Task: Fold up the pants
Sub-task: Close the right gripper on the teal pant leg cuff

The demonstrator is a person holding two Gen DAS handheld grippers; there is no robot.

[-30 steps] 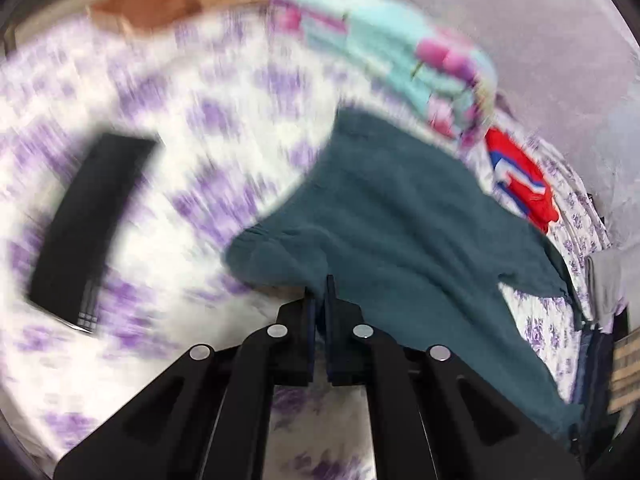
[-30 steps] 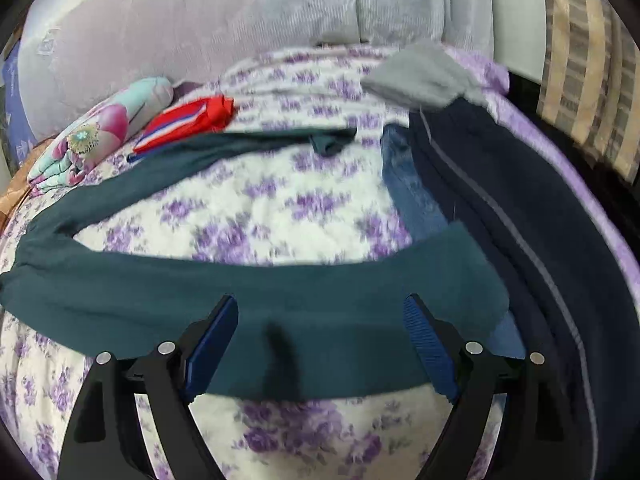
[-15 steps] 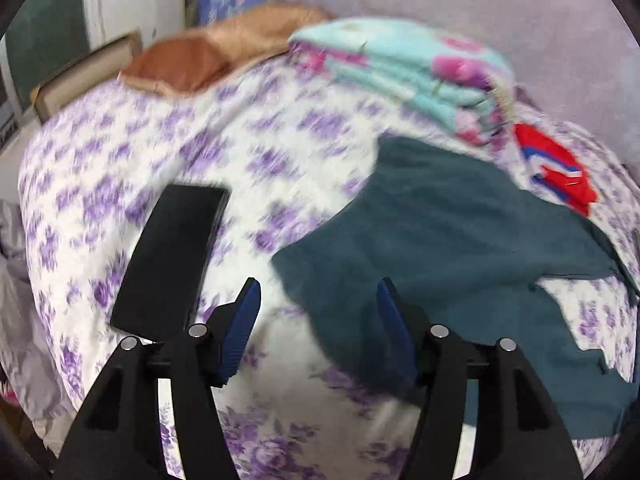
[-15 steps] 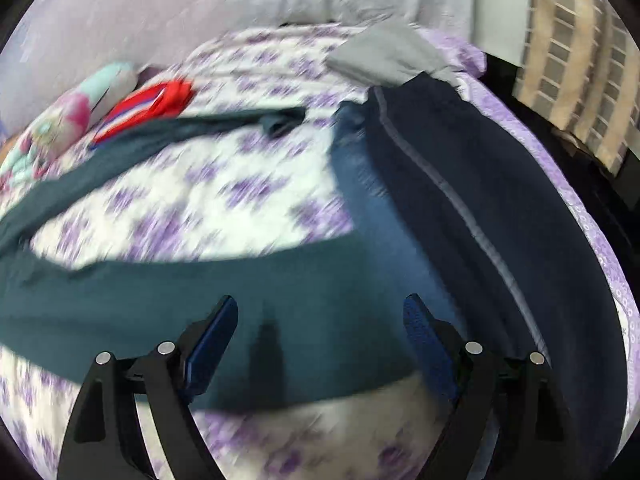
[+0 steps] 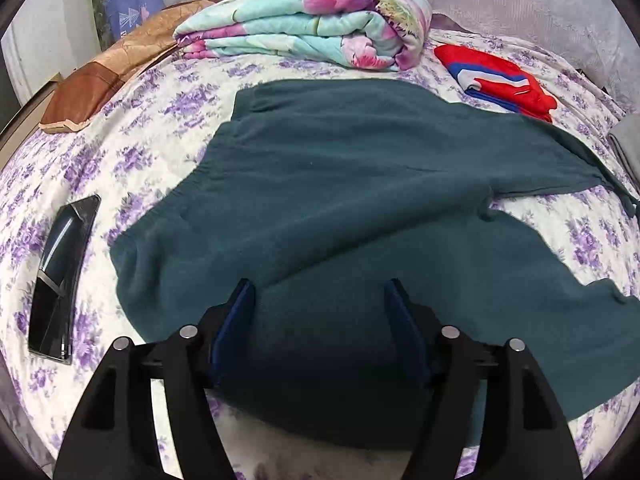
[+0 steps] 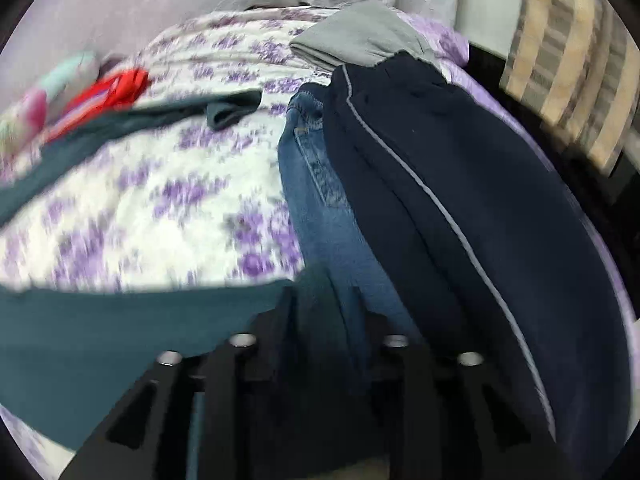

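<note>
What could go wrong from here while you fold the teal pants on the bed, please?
1. The right gripper, closing at the teal pants' hem, sits right against the jeans and might pinch them too.
2. The left gripper, opening, straddles a flat stretch of cloth, so it may catch only one layer.
3. Dragging the cloth could nudge the black phone near the waistband.

Black left gripper (image 5: pixel 320 292), blue pads (image 5: pixel 240 312), silver screws.

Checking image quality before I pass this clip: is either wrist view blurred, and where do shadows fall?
Left wrist view: sharp, with fisheye bending at the edges; the left gripper shadows the teal pants beneath it. Right wrist view: motion-blurred, worst on the floral bedsheet; the right gripper sits in dark shadow.
</note>
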